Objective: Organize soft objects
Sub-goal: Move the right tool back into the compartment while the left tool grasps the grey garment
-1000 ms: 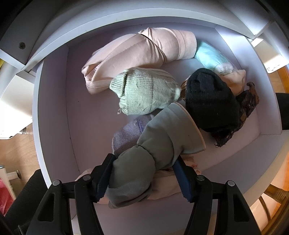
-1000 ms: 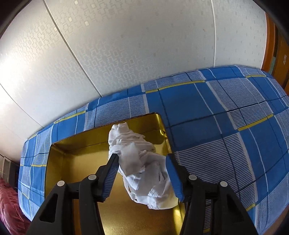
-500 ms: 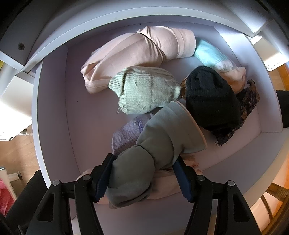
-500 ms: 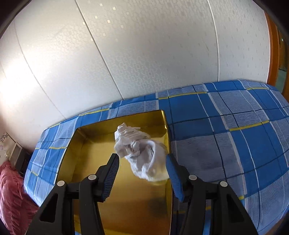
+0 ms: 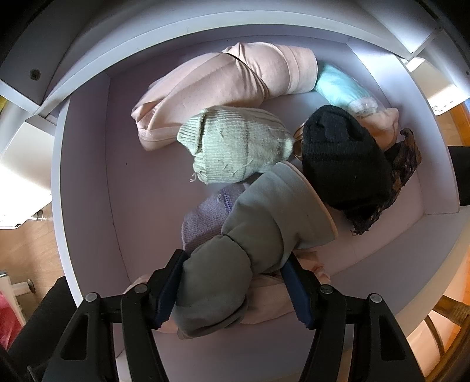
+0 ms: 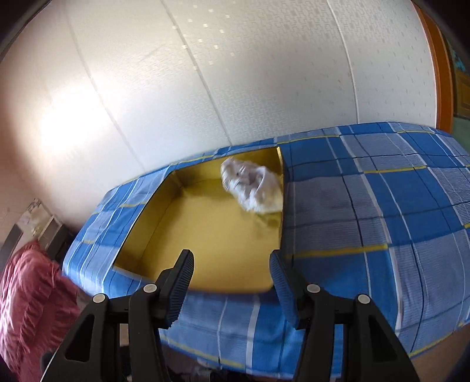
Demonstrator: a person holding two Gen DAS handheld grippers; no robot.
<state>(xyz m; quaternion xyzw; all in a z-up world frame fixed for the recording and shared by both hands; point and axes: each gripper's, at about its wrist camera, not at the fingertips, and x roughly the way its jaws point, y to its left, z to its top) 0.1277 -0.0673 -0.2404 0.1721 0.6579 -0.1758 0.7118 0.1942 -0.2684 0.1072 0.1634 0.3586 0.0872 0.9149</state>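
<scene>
In the left wrist view my left gripper [image 5: 232,289] is shut on a grey-green rolled garment [image 5: 252,244] over a white drawer [image 5: 85,188]. In the drawer lie a pink roll [image 5: 223,85], a pale green knit roll [image 5: 235,147], a black knit roll [image 5: 340,158], a lilac roll [image 5: 205,217] and a light blue roll [image 5: 337,85]. In the right wrist view my right gripper [image 6: 232,289] is open and empty, pulled back from a gold tray [image 6: 205,235] on the blue plaid bed [image 6: 367,205]. A white crumpled cloth [image 6: 252,185] lies in the tray's far right corner.
A dark brown patterned cloth [image 5: 393,182] lies at the drawer's right side. White shelf boards [image 5: 205,26] frame the drawer. A white panelled wall [image 6: 205,73] stands behind the bed. A pink-red quilted bundle [image 6: 26,299] is at the lower left.
My right gripper let go of the white cloth into the gold tray and drew back and up. My left gripper has barely moved, still holding the grey-green roll.
</scene>
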